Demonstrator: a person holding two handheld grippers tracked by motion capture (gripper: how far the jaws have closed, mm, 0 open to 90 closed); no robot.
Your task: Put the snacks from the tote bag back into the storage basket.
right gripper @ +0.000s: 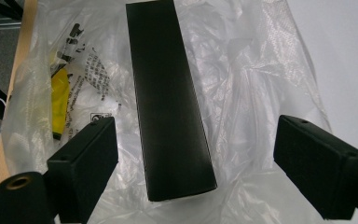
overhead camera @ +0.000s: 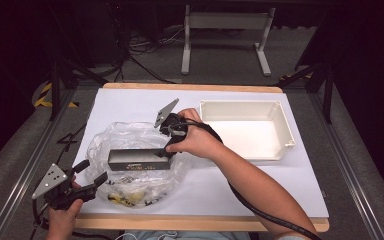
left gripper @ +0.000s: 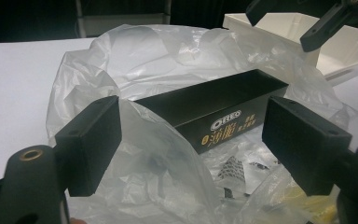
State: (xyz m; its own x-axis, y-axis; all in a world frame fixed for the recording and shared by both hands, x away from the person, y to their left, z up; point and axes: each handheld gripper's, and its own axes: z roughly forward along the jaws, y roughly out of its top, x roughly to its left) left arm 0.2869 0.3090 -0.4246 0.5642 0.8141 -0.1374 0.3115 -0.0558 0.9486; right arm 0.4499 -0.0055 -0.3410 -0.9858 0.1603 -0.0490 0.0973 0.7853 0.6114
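White paper covers the tabletop [overhead camera: 280,185], and on its left half, toward the near edge, lies a crumpled clear plastic bag [overhead camera: 130,135] with a long black box [overhead camera: 139,160] resting on it. The black box lies flat, its long axis running roughly parallel to the near edge of the tabletop; in the left gripper view its side shows gold and white print. Under the plastic, nearer the person, sit smaller packets, one of them yellow [overhead camera: 125,199].

The right gripper [overhead camera: 169,150] hangs at the right-hand end of the black box, and in the right gripper view the black box [right gripper: 170,102] runs straight away from it, its near end between the two jaws, which stand apart with clear gaps on both sides. That end-on line-up is what a grasp here turns on: the jaws straddle the narrow width, not the length.

The left gripper [overhead camera: 94,172] hovers at the near left corner, jaws also apart and holding nothing, facing the black box [left gripper: 214,105] across bunched plastic. A white tray [overhead camera: 285,125] stands at the far right, well apart.
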